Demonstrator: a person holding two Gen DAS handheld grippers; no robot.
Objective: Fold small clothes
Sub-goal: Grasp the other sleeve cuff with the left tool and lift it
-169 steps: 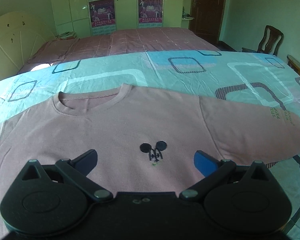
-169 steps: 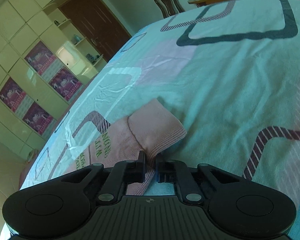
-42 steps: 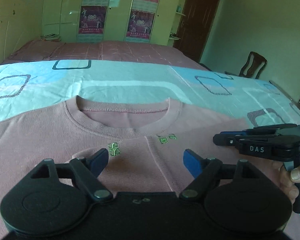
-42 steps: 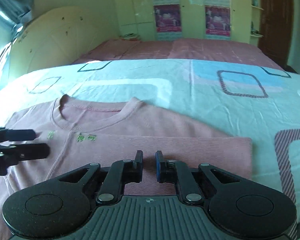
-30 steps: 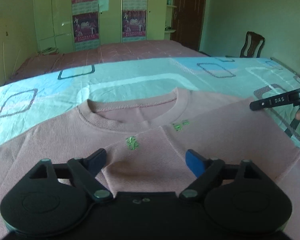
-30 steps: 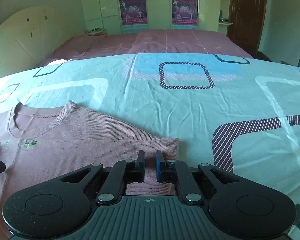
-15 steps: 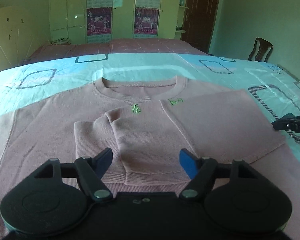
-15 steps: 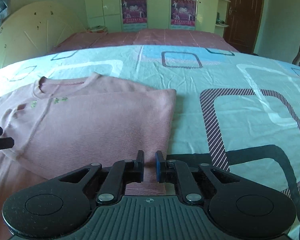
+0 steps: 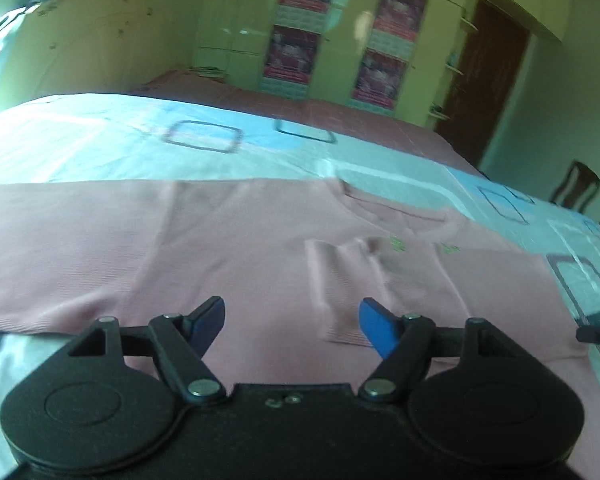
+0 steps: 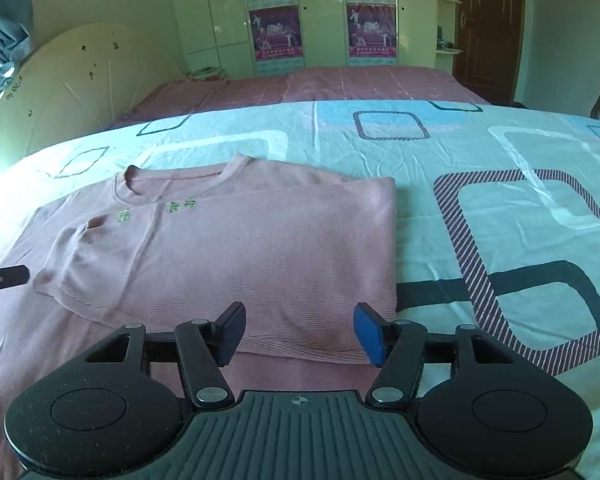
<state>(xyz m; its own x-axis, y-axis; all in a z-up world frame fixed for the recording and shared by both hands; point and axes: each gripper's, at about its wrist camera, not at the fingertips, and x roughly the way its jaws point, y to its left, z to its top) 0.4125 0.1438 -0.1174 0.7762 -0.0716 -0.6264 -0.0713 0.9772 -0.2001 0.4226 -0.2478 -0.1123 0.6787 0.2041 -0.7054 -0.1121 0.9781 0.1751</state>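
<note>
Released since half a second ago: pink sweater (image 10: 236,248), right half folded over, flat on patterned bed sheet (image 10: 480,208). Right gripper (image 10: 299,334) jaws just opened, empty. Left gripper (image 9: 292,322) jaws spread, narrowing slightly, empty. Green chest lettering (image 10: 182,206) illegible.

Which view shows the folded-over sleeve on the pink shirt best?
Right wrist. The sleeve lies sharp and whole across the pink shirt, cuff edge and green lettering clear. The left wrist view also shows the sleeve, but motion-blurred, and its cuff end runs close to that gripper's fingers.
</note>
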